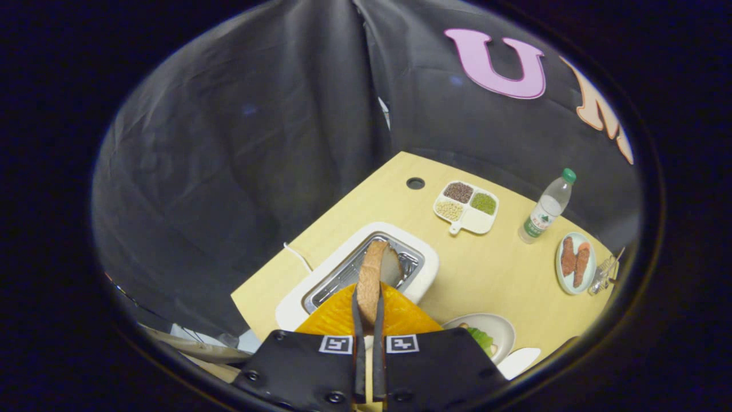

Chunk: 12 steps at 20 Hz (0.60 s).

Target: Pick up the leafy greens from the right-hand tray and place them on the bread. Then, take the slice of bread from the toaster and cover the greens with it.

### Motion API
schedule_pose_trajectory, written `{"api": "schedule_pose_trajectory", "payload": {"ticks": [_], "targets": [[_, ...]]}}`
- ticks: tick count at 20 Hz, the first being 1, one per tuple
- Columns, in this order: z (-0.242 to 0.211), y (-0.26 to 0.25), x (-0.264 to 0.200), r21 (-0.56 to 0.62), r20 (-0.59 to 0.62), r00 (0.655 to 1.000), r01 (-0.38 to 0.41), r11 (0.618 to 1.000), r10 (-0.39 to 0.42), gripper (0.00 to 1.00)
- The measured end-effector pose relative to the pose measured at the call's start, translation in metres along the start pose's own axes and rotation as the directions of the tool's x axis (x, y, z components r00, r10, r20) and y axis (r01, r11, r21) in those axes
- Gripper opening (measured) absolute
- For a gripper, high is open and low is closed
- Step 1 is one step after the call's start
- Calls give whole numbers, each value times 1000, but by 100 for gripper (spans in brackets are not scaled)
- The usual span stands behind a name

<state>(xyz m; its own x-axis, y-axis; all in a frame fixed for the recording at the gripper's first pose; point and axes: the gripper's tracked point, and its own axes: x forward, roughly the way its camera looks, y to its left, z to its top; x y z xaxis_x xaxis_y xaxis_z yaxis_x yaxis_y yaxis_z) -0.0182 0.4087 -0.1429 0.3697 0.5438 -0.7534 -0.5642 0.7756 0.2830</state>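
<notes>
My gripper (369, 303) is shut on a slice of bread (374, 272), gripping it by its edge so the slice stands upright between the fingers. The slice hangs just above the slot of the white toaster (426, 269), which sits on the pale wooden table (486, 274). Right of the fingers lies a white plate (500, 329) with leafy greens (482, 339) on it, partly hidden behind the gripper body.
Beyond the toaster stands a divided white dish (477, 223) with beans and seeds. A water bottle (546, 209) with a green cap stands to its right. Farther right, a small plate (575, 263) carries two sausages. A round hole (416, 183) sits near the table's far edge.
</notes>
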Motion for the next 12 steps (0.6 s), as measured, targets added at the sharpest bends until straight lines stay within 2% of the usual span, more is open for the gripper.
{"api": "schedule_pose_trajectory", "payload": {"ticks": [12], "targets": [[3, -44, -52, 174, 163, 987, -41, 984, 12, 7]]}}
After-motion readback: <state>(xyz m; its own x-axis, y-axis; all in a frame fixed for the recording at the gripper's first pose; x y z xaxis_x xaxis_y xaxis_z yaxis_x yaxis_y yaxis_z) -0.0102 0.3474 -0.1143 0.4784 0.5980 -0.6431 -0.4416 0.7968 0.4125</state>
